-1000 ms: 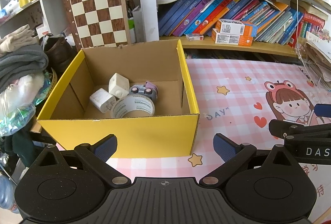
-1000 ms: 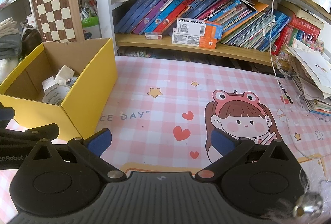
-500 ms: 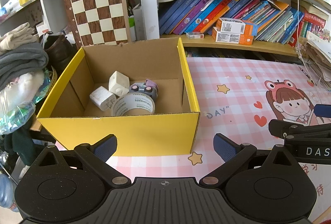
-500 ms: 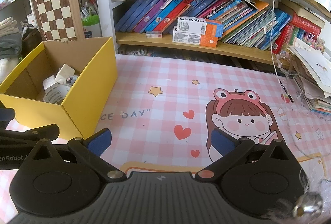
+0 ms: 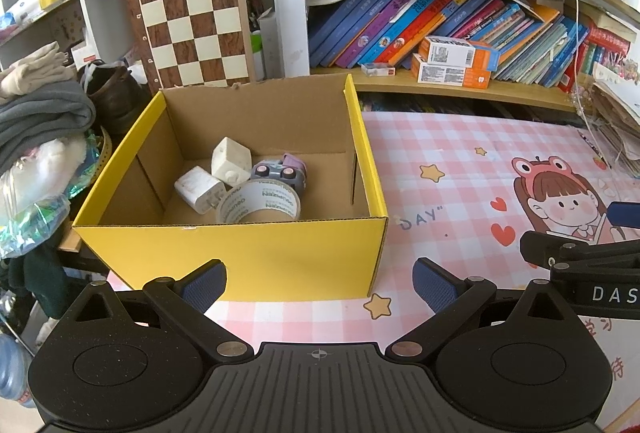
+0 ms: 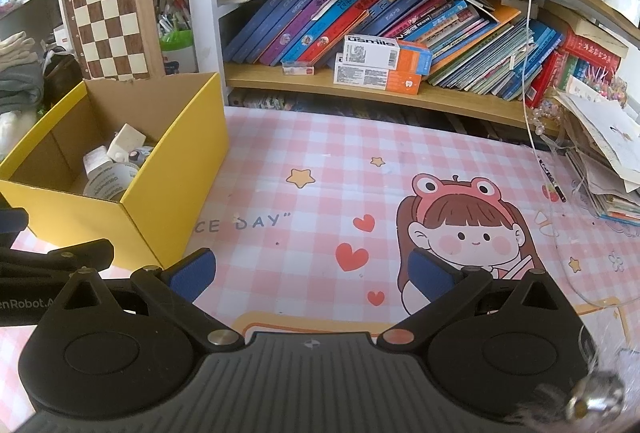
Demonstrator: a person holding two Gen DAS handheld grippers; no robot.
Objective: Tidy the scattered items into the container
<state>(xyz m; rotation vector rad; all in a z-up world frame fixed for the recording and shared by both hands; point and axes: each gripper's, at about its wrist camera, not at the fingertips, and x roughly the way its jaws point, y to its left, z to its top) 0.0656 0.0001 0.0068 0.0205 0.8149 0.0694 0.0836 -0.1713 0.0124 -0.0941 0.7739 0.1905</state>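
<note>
On the pink checked desk, both the left hand-held gripper and right hand-held gripper gape wide, empty (touching nothing); the yellow cardboard box at 12 o'clock holds a tape roll lying tilted.

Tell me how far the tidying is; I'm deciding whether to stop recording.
Looks nearly finished. The yellow cardboard box holds a tape roll, two white blocks and a purple toy car. Left gripper and right gripper are open, empty. No loose items show on the pink checked mat.

Desk surface: pink checked mat printed with a cartoon girl.
Behind: wooden bookshelf of leaning books.
Left: chessboard propped upright.
Light: bright, daylit.
</note>
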